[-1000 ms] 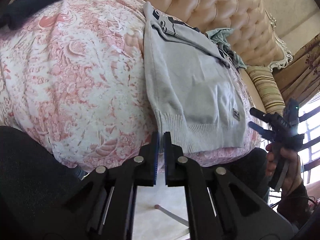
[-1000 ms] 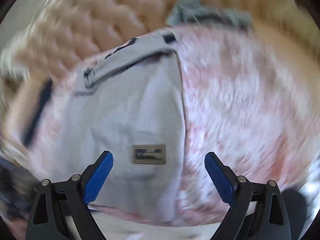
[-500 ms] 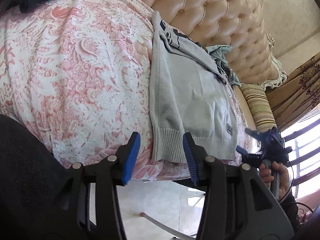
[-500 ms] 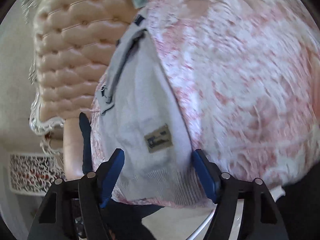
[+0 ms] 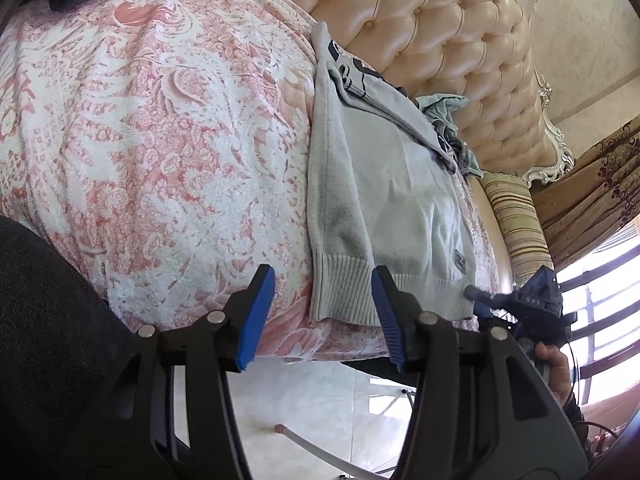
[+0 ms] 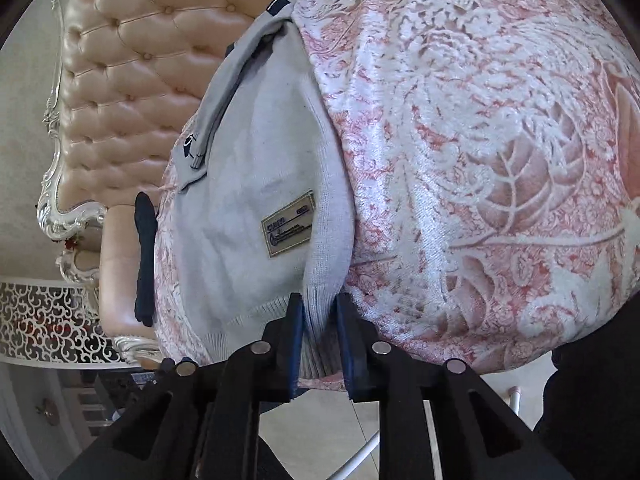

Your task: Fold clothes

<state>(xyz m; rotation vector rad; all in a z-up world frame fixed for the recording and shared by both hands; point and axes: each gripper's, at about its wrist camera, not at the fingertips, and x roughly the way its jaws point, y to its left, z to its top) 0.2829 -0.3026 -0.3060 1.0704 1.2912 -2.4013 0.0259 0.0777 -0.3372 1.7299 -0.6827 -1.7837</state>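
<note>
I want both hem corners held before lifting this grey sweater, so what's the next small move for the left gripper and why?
Probably ease the left gripper forward and close it on the ribbed hem of the grey sweater. Its jaws stand open just short of that corner, while the right gripper is already shut on the other hem corner at the edge of the pink floral bedspread.

Right gripper (image 6: 320,332) jaws pinch sweater (image 6: 256,184) hem — bedspread (image 6: 480,140) beneath.
</note>
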